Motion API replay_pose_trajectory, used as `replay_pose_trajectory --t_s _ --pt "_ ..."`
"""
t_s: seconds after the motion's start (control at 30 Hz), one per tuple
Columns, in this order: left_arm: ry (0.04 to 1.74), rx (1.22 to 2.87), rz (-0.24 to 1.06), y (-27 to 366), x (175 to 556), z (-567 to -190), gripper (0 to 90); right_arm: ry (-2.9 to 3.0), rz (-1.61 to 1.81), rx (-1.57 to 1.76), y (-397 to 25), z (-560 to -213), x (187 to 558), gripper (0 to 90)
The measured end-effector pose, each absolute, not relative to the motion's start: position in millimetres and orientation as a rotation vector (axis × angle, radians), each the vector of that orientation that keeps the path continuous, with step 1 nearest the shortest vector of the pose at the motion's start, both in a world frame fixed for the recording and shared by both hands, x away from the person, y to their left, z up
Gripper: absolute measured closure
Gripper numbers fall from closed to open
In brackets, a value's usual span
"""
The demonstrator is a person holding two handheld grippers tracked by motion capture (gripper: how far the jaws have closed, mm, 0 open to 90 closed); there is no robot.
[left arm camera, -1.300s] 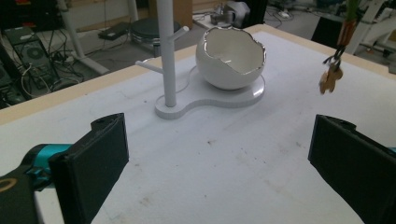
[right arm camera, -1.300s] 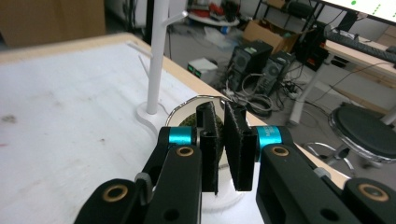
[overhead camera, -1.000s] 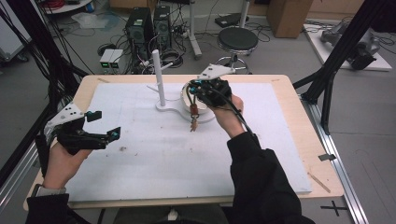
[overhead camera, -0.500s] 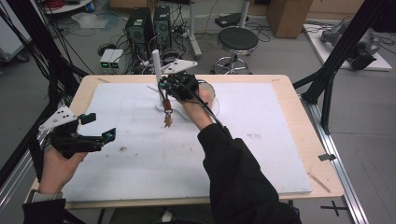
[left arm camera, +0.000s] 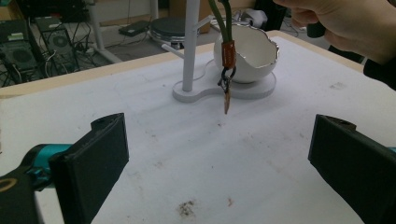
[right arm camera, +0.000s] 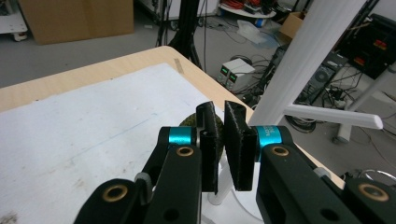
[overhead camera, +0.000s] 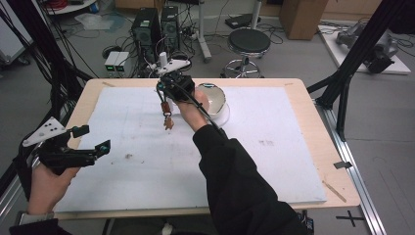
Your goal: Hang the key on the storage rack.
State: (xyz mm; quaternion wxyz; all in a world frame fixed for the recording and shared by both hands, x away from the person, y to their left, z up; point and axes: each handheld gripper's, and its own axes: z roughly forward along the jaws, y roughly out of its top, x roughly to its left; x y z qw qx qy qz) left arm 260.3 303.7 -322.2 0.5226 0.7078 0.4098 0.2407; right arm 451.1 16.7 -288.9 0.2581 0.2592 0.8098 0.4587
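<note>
The left gripper [overhead camera: 93, 139] was held low over the near left corner of the table [overhead camera: 293, 88], its jaws spread wide and holding nothing, pointed toward the middle of the white mat [overhead camera: 147, 161]. Ahead of it and to its right, well apart, hung a keyring-like thing [left arm camera: 227, 70] — green cords, an orange-brown tag, a dark ring and a thin pendant at the bottom — dangling clear of the mat. It hung from the right gripper [overhead camera: 169, 90], whose jaws in the right gripper view stood nearly closed on something dark and greenish between them, seemingly the cords. Just beyond that gripper stood a white upright post [left arm camera: 190, 44] with a side peg [right arm camera: 334, 116], on a flat white base [left arm camera: 252, 88]; to the gripper's right on that base sat a white bowl [overhead camera: 215, 100] with a broken-looking rim.

The likely aim was to hang the loop on the peg. The pendant could swing and knock the post, or the cords could slip from so narrow a hold — a hurried sideways move would cause either. The loop might also miss the slim peg and drop onto the base.
</note>
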Motion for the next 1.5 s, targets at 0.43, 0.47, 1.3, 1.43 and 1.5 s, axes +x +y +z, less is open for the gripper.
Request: replay_pose_trajectory --t_s 0.43,0.47,1.3,1.43,1.5 --pt "1.018 1.684 0.587 311 248 -325 5.5 2.198 1.224 0.810 18 -305 476 85.2" --pt "1.024 1.682 0.589 311 248 -325 5.5 2.202 1.229 0.819 18 -307 478 85.2" --pt "0.981 1.632 0.571 308 259 -319 5.5 2.259 1.385 0.776 3 -285 456 31.8" --pt "0.965 1.623 0.578 303 265 -318 5.5 2.283 1.412 0.733 -6 -280 446 12.9" --pt "0.946 1.618 0.578 300 270 -317 5.5 2.299 1.406 0.721 -13 -279 442 10.8"
